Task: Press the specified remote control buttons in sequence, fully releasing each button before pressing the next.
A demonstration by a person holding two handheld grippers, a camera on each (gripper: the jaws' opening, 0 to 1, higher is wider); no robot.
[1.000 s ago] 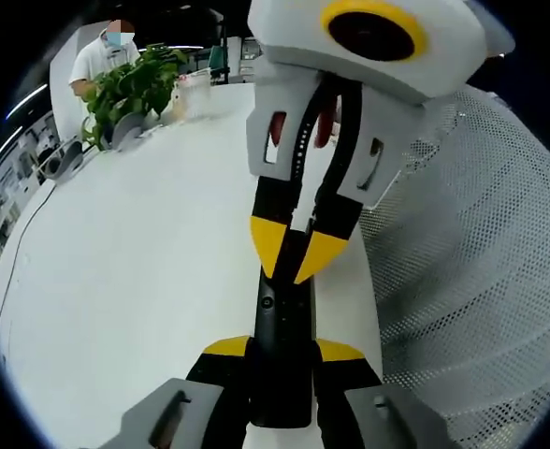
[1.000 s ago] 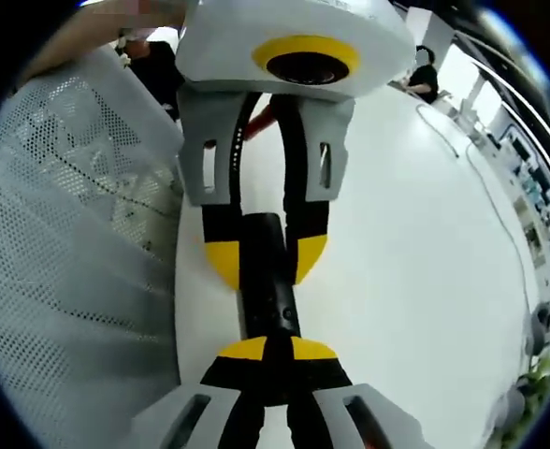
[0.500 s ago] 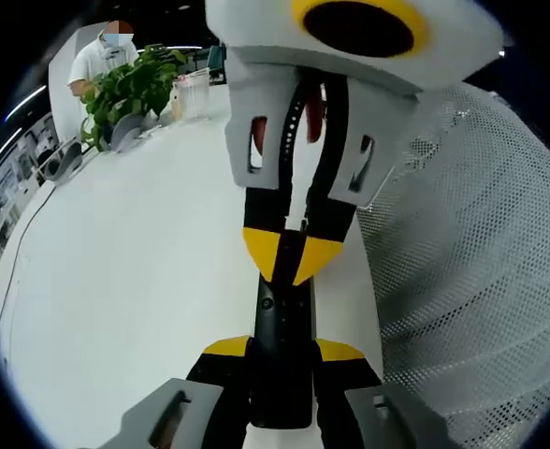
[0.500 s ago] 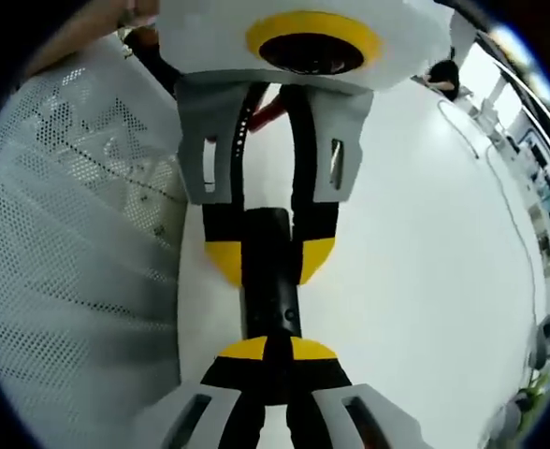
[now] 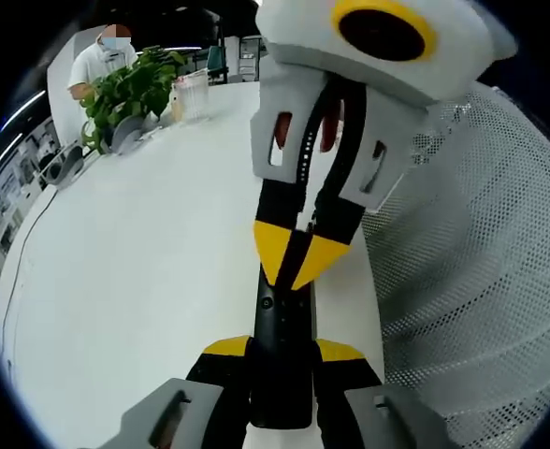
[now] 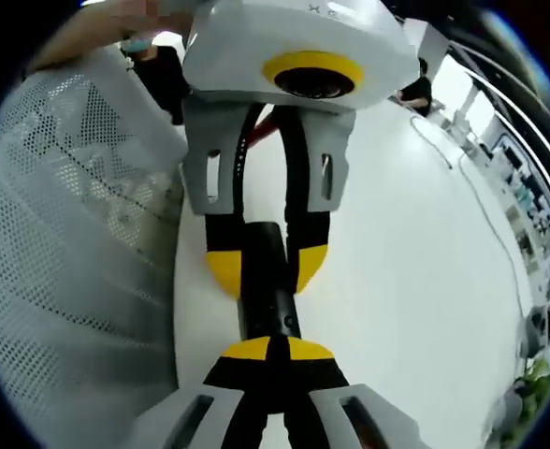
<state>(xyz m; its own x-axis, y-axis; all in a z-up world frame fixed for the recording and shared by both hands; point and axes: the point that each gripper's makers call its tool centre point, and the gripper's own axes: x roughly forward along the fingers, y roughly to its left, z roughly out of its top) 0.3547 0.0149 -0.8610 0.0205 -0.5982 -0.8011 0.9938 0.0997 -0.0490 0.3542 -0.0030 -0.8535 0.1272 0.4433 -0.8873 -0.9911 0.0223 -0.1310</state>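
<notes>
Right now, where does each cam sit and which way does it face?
Left gripper view: rides the left gripper, looking along the black remote it holds toward the right gripper facing it; white table, plant beyond.
Right gripper view: rides the right gripper, facing the left gripper holding the remote; perforated white panel alongside.
Shared: remote, both grippers, table, panel.

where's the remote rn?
The remote sits low and central in the left gripper view, clamped between the left gripper jaws over the white table. The right gripper tips, closed together, meet its far end.
</notes>
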